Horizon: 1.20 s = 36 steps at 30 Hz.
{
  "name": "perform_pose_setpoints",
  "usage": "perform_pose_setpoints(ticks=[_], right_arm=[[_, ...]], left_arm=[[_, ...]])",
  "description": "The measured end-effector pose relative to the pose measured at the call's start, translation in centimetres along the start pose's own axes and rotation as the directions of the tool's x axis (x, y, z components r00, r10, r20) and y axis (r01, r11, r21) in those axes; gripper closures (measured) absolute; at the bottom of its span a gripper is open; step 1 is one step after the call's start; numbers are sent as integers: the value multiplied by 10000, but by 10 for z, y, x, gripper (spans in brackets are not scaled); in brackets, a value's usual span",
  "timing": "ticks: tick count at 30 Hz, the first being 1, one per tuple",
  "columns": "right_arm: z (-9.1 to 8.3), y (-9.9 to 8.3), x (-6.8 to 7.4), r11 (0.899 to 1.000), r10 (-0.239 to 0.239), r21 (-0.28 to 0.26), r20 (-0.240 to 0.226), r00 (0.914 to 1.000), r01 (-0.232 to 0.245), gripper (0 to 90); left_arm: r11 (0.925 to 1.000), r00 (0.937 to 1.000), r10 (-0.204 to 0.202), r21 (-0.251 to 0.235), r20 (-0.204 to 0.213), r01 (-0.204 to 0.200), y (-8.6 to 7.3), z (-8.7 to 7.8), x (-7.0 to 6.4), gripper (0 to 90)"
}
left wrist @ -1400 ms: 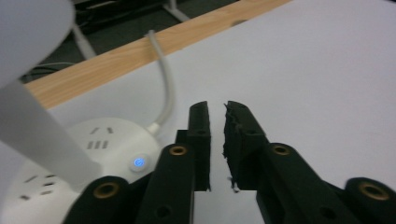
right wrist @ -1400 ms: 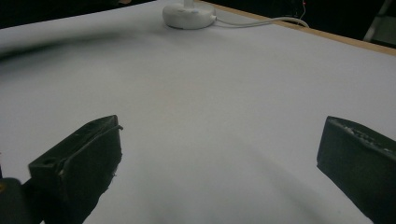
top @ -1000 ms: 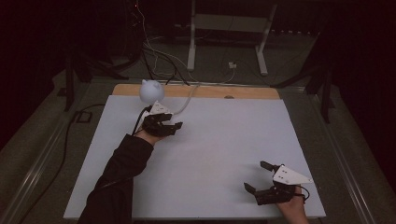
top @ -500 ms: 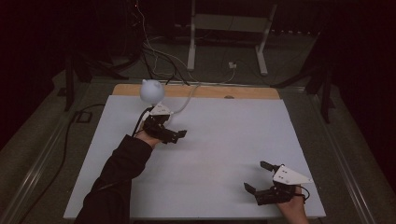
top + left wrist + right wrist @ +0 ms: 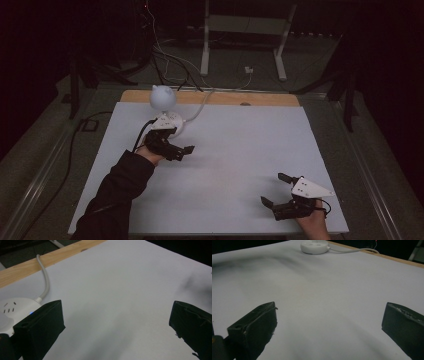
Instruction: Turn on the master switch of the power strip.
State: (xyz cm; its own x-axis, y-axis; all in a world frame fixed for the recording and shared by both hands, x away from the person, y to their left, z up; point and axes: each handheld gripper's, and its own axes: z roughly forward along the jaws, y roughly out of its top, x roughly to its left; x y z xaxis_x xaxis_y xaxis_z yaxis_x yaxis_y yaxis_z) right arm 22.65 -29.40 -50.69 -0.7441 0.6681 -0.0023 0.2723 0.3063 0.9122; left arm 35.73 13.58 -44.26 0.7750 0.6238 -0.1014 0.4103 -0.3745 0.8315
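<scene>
Your left tongs have slid back toward you over the last second: they were up close beside the round white power strip, and now they sit just in front of it with bare counter under the tips. The jaws stand wide apart and hold nothing. I read that as a withdrawal from the strip rather than a reach, so whatever you meant to do at the strip looks either finished or not yet started.

Your right tongs have stayed put near the front right corner, well apart from everything, jaws spread wide and empty too.

The power strip sits near the far left edge of the white sheet, a flat puck with socket slots on top and a small blue light on its side. Its grey cord runs off over the wooden edge behind. A pale ball-shaped lamp stands over it, probably plugged in, though the high view is too dim to be sure. From the right gripper view the strip lies far across the sheet.
</scene>
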Motion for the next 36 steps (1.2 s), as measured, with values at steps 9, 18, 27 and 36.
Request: perform_pose_setpoints(ticks=[9, 18, 27, 36], right_arm=[[1, 0, 0, 10000, 2, 27, -27, 10000, -2, 0], [1, 0, 1, 10000, -23, 50, -39, 10000, 24, 0], [1, 0, 1, 10000, -33, 54, -37, 10000, 33, 0], [1, 0, 2, 10000, -75, 58, -37, 10000, 76, 0]], left_arm=[[10000, 10000, 50, 77, 9, -50, -16, -16, -7, 3], [9995, 9995, 298, 109, 90, -299, -32, -26, -18, 3], [9994, 9993, 355, 35, 114, -355, -54, -36, -28, 3], [9992, 9994, 347, 179, 84, -348, -77, -42, -34, 3]])
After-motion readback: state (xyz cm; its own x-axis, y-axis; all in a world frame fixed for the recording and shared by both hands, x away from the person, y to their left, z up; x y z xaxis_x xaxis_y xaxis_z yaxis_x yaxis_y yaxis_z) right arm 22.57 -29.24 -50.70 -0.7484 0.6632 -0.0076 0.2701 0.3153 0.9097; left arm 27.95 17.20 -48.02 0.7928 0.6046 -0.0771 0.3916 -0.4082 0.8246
